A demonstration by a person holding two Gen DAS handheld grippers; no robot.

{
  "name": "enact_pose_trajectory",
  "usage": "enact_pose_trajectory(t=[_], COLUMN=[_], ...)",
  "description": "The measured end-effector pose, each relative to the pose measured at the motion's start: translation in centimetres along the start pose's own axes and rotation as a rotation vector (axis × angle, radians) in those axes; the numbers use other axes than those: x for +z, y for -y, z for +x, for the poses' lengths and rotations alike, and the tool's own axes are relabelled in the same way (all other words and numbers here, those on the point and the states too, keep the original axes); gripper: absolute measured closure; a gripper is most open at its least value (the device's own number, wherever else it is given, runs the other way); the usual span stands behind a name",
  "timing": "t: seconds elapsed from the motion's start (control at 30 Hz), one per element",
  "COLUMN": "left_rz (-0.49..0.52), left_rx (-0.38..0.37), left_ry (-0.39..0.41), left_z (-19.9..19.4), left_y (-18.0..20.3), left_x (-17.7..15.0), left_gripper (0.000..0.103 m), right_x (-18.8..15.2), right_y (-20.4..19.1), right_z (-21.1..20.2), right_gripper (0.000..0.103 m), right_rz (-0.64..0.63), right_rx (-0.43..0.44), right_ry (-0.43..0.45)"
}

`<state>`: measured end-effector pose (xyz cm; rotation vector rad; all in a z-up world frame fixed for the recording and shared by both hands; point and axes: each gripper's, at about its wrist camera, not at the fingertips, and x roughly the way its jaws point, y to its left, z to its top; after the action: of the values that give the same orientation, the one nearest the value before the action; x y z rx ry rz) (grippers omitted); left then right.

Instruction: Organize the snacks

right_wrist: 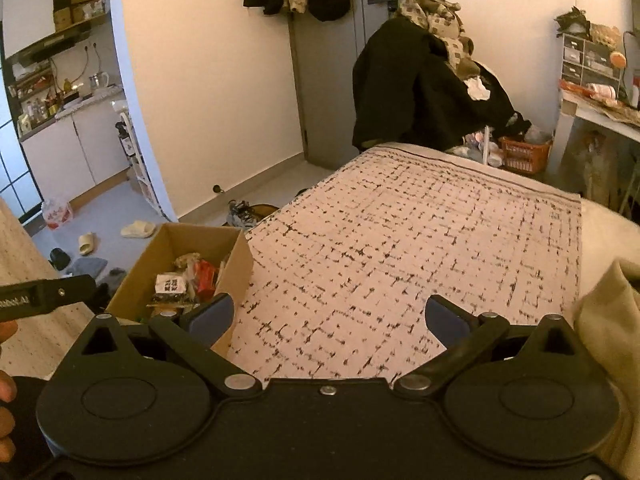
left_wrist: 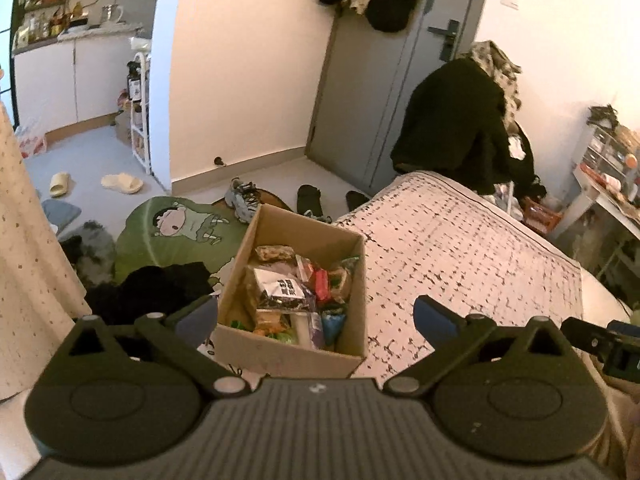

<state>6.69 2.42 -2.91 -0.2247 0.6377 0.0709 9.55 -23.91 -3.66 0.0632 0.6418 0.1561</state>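
A cardboard box (left_wrist: 276, 350) stands open at the left edge of the bed, filled with several snack packets (left_wrist: 296, 292). It also shows in the right wrist view (right_wrist: 138, 268), at lower left. My left gripper (left_wrist: 316, 320) is open and empty, held just above the near side of the box. My right gripper (right_wrist: 328, 316) is open and empty, held over the patterned bedspread (right_wrist: 400, 248) to the right of the box.
A green cartoon cushion (left_wrist: 172, 228) and dark clothes (left_wrist: 152, 288) lie on the floor left of the box. Shoes (left_wrist: 240, 196) and slippers (left_wrist: 122, 182) are scattered near the grey door (left_wrist: 360, 92). A coat-covered chair (left_wrist: 460, 120) and a desk (right_wrist: 600, 116) stand beyond the bed.
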Motion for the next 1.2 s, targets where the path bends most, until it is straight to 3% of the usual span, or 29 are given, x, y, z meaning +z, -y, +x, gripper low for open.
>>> enact_pose_trajectory(t=[0.63,1.2], left_rz=[0.126,0.14], left_rx=[-0.035,-0.044], left_ry=[0.005,-0.009], left_z=[-2.9,-3.6], left_y=[1.5,1.3], left_x=[-2.9,-3.9], left_gripper=[0.0,0.0], right_x=[-2.4,-2.7], right_y=[-0.6,-1.2], right_z=[-3.2,-2.9], right_gripper=[0.0,0.0], right_rz=[-0.009,-0.038], right_rx=[0.046,0.011], right_ry=[-0.006,-0.008])
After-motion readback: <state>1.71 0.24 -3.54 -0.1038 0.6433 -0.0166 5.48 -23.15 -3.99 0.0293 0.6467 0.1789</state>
